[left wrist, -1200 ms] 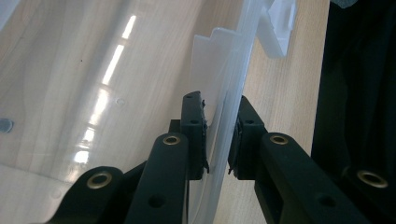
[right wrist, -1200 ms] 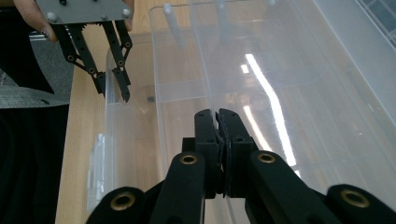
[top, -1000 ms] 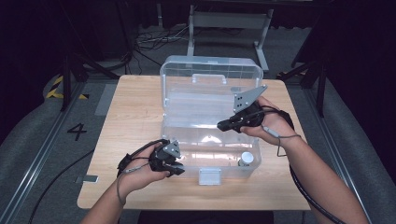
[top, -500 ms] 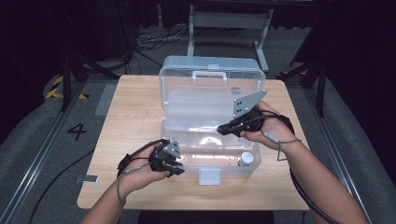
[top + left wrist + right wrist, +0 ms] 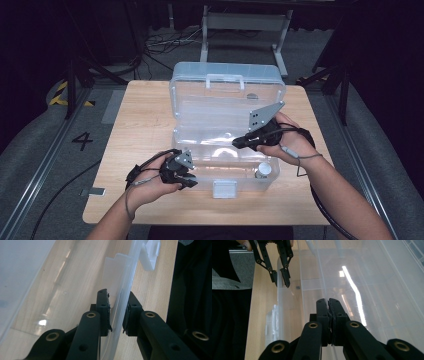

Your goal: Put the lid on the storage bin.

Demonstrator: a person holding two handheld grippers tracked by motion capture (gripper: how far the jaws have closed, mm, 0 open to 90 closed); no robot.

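Note:
A clear plastic box [image 5: 210,165] stands on the wooden table [image 5: 140,125] with its lid [image 5: 227,102] swung up and back. My left gripper [image 5: 190,182] is at the box's front left corner. Its jaws straddle the clear front wall [image 5: 125,277] and pinch it, one inside and one outside. My right gripper [image 5: 238,142] reaches in from the right and hovers over the middle of the box near the back rim. Its jaws are shut with nothing visible between them [image 5: 327,300]. The left gripper [image 5: 280,282] is also visible in the right gripper view, on the wall.
A small round white cap [image 5: 263,170] lies inside the box at its front right corner. A white latch [image 5: 224,188] hangs on the front wall. A metal stand [image 5: 245,22] and cables are on the floor behind the table.
My right gripper has moved down and a little left, closer to the box's interior. The left gripper and the box have stayed put.

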